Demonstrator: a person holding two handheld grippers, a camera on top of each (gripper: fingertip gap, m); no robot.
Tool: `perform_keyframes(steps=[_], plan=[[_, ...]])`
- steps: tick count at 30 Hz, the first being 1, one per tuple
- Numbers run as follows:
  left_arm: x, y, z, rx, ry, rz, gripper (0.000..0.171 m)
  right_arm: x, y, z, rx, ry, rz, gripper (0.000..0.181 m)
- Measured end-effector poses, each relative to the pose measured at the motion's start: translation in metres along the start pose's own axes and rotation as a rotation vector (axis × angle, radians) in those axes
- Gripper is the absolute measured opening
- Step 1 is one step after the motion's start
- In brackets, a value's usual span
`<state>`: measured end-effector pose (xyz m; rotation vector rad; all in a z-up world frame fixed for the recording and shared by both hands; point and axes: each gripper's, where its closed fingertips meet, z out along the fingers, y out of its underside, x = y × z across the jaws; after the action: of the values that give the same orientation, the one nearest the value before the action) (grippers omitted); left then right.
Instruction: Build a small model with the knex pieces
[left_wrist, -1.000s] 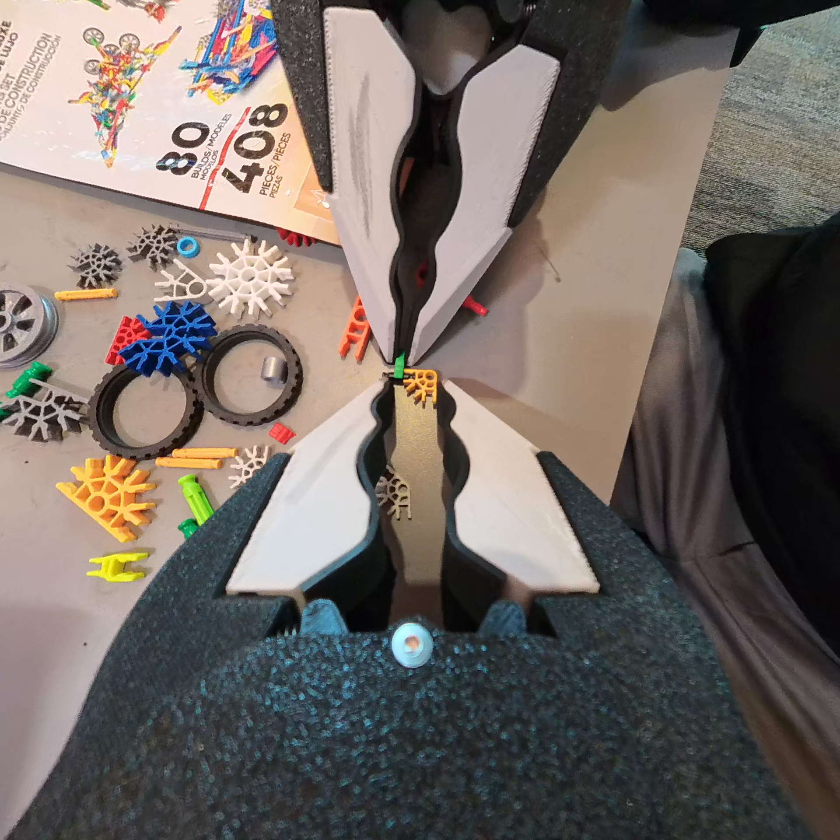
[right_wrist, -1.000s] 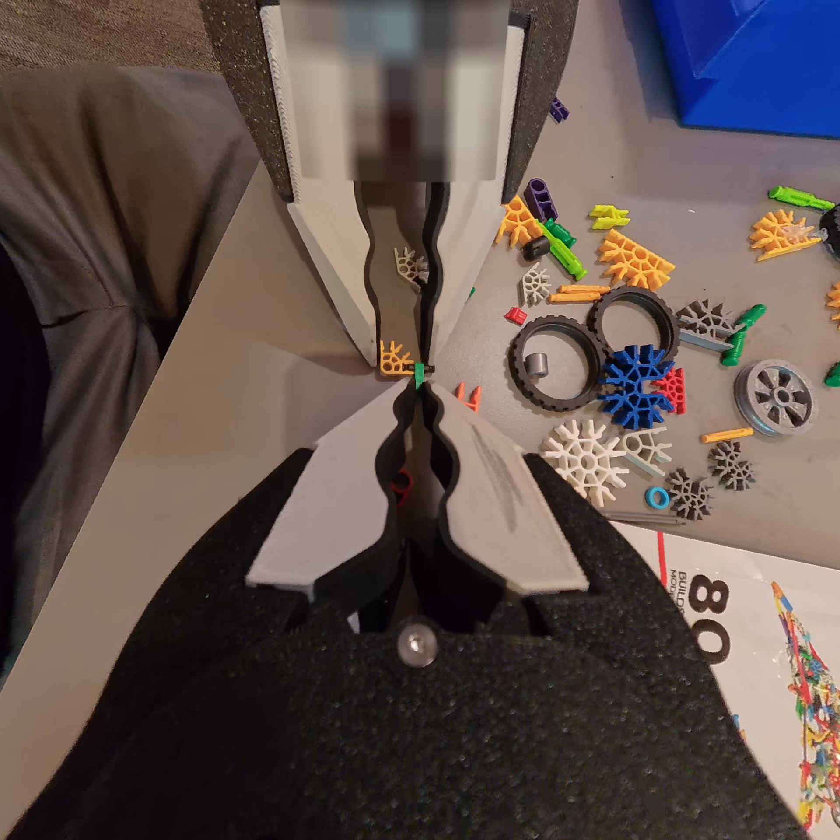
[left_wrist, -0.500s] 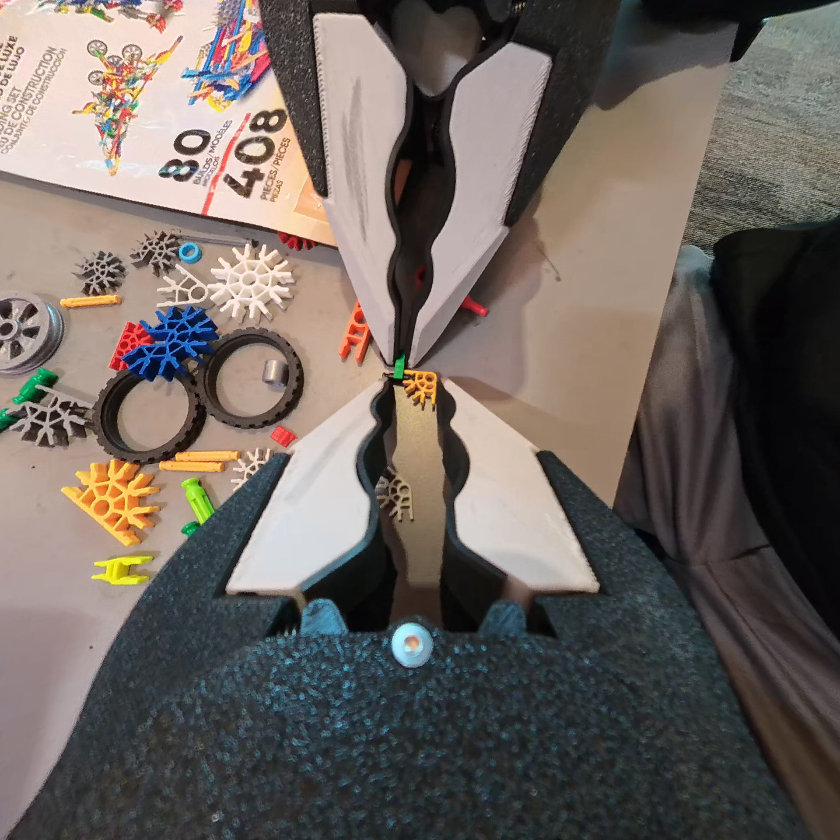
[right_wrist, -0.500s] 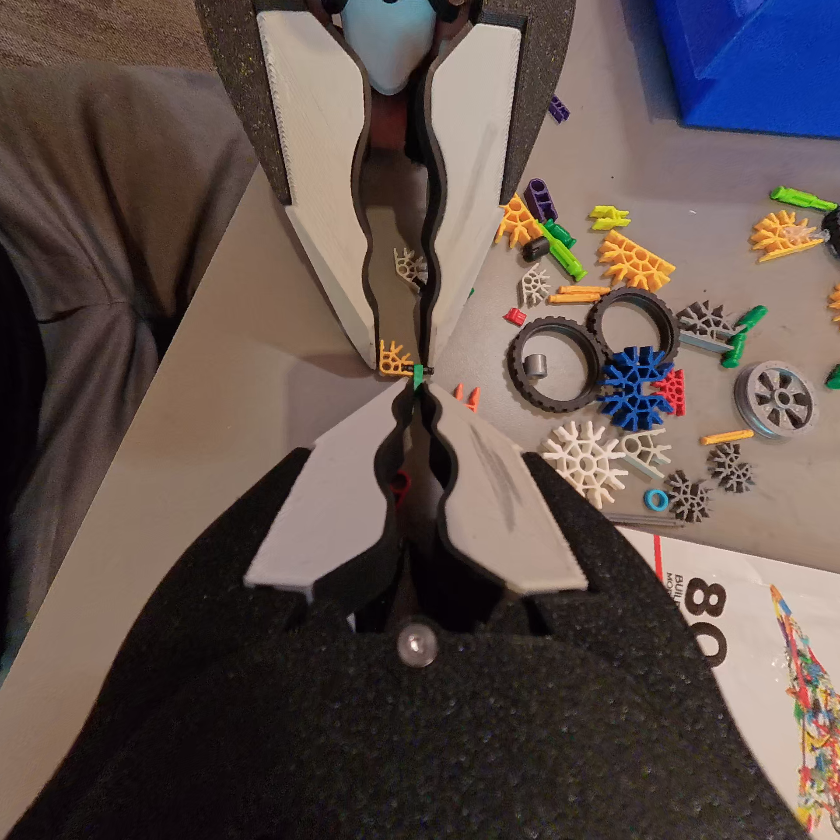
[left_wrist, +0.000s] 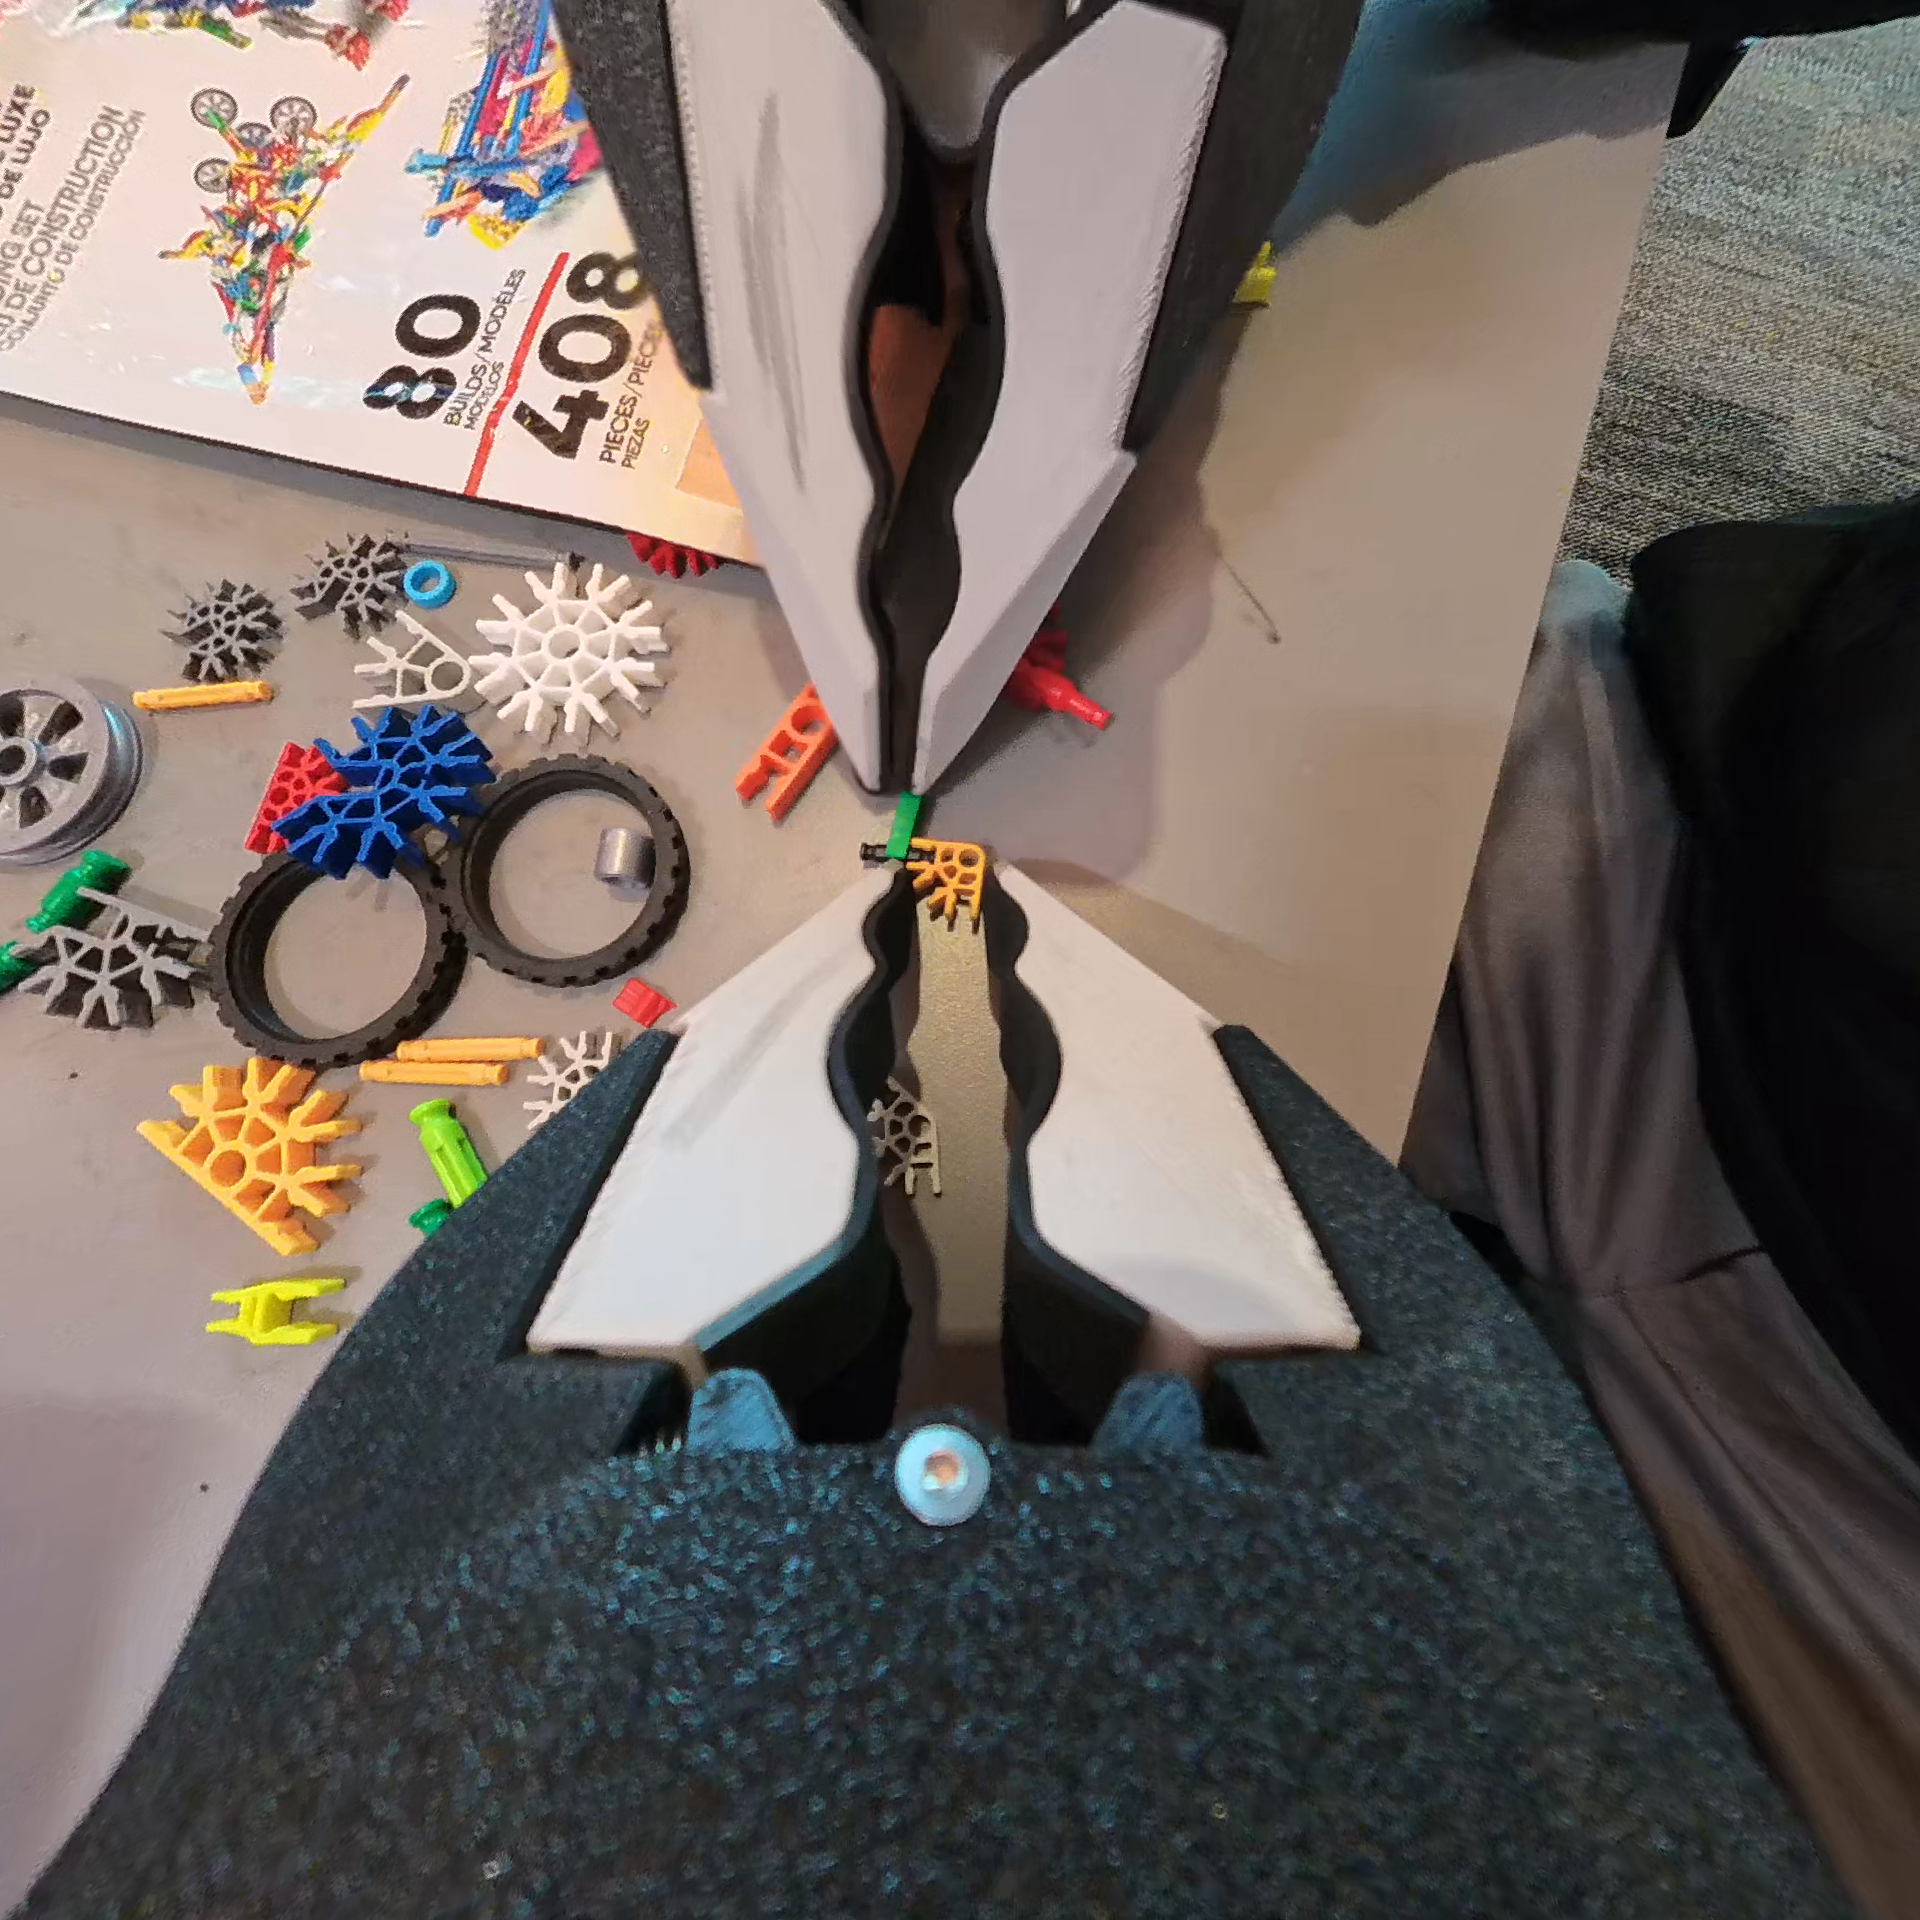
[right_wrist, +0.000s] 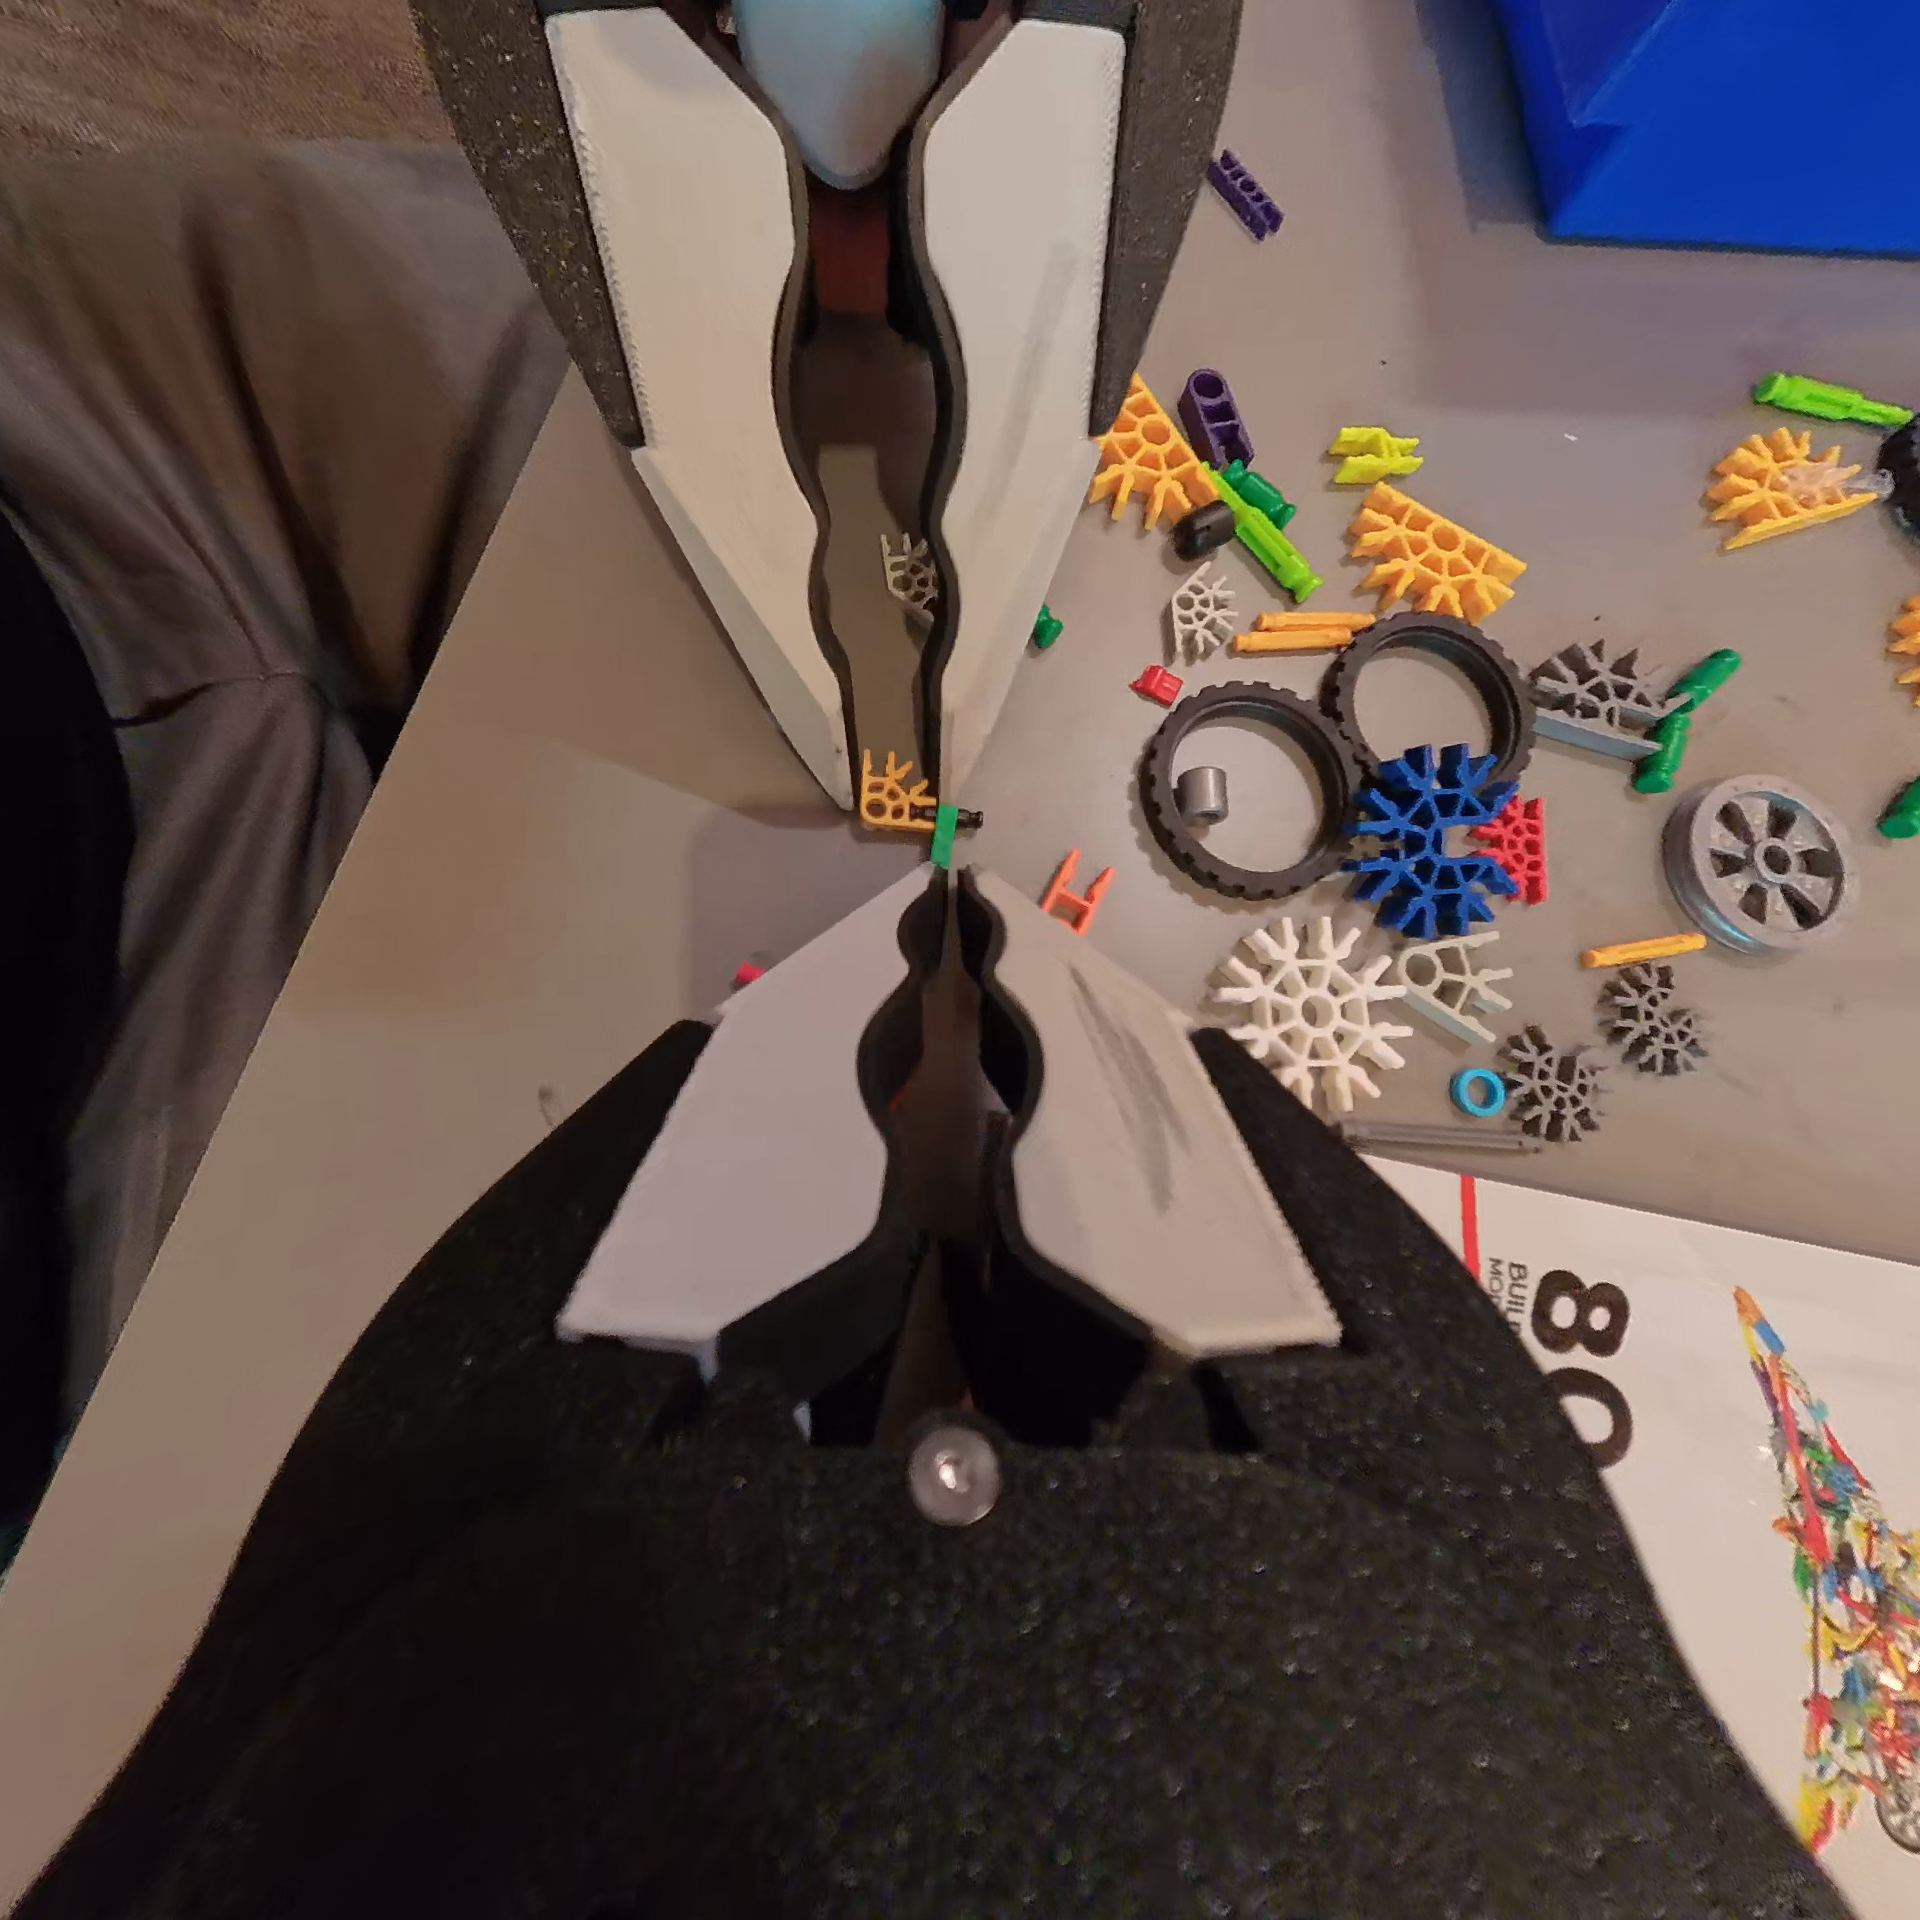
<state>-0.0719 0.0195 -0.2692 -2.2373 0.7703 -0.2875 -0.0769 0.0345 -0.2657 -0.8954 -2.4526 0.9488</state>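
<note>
My left gripper (left_wrist: 940, 883) is shut on a small yellow-orange connector (left_wrist: 951, 878), gripped at its fingertips. My right gripper (right_wrist: 943, 881) is shut on a short green rod (right_wrist: 943, 836) that sticks out past its tips. The two grippers meet tip to tip just above the grey table near its edge. The green rod (left_wrist: 906, 821) touches the corner of the connector (right_wrist: 891, 800), where a small black stub also shows. The right gripper (left_wrist: 902, 774) points down from the top of the left wrist view. The left gripper (right_wrist: 896, 769) points down from the top of the right wrist view.
Loose parts lie beside the grippers: two black tyres (left_wrist: 577, 873), a blue connector (left_wrist: 390, 784), a white snowflake connector (left_wrist: 569, 649), an orange clip (left_wrist: 784, 753), a grey wheel (right_wrist: 1766, 862). A printed booklet (left_wrist: 312, 260) and a blue bin (right_wrist: 1714, 114) lie farther off. A person's grey-clothed lap (left_wrist: 1621, 1039) is beyond the table edge. The tips of both grippers are at nearly the same place. The right tips stand about 15 cm off the grey wheel (right_wrist: 1766, 862).
Both grippers stay tip to tip with the same parts held. The views have shifted only slightly, and a little more of the green rod shows.
</note>
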Motion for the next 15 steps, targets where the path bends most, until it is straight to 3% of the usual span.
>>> perform_keyframes(steps=[15], plan=[[-0.0036,0.0,0.0001,-0.001,-0.006,-0.031,0.012,-0.0032,-0.0015,0.0021,0.016,-0.016,0.006,0.0]])
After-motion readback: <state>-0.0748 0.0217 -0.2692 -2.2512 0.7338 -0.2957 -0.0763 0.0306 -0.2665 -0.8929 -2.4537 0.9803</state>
